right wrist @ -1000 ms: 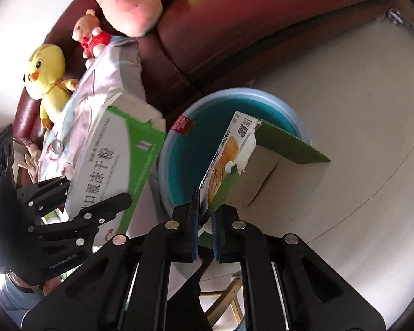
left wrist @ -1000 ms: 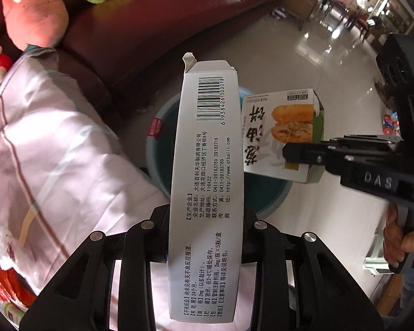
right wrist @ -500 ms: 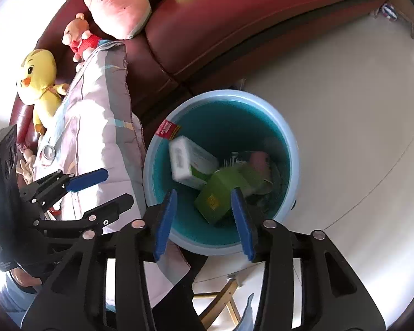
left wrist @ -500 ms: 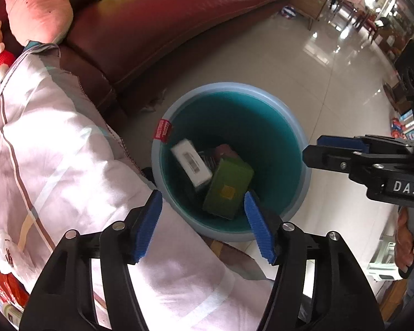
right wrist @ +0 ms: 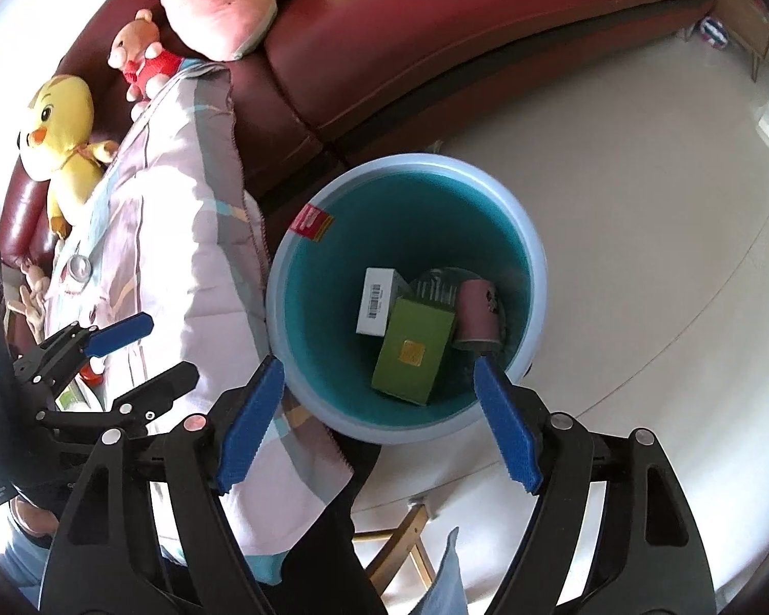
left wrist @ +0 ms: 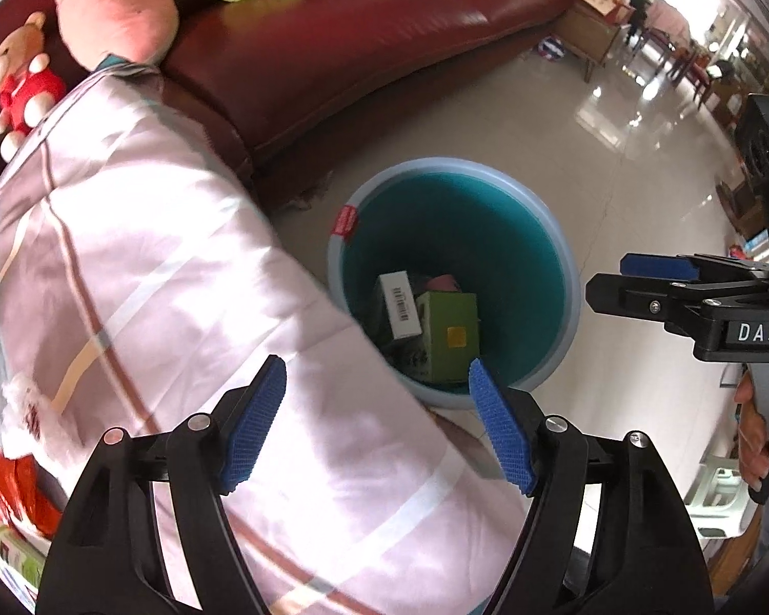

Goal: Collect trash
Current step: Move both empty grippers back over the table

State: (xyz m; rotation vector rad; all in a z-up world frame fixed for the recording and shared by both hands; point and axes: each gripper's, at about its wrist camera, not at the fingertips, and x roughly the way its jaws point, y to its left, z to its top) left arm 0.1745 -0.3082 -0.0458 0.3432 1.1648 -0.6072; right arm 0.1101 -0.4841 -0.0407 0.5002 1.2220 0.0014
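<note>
Jaws: both grippers wide, empty | bin (right wrist: 282,277): round, smooth teal plastic | cardboard: green box (right wrist: 412,353); white box (right wrist: 377,301) at its 10 o'clock

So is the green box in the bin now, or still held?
In the bin. The green box lies at the bottom of the teal bin beside the white box, and both grippers, left and right, are open and empty.

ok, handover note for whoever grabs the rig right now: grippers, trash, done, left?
Left gripper: open, empty, beside the bin.
Right gripper: open, empty, over the bin.
Teal bin on the floor by the sofa holds the white barcode box, green box and a pink item.
Done: both boxes are binned.
Left: red wrappers beside the quilt look like the next pick.
</note>
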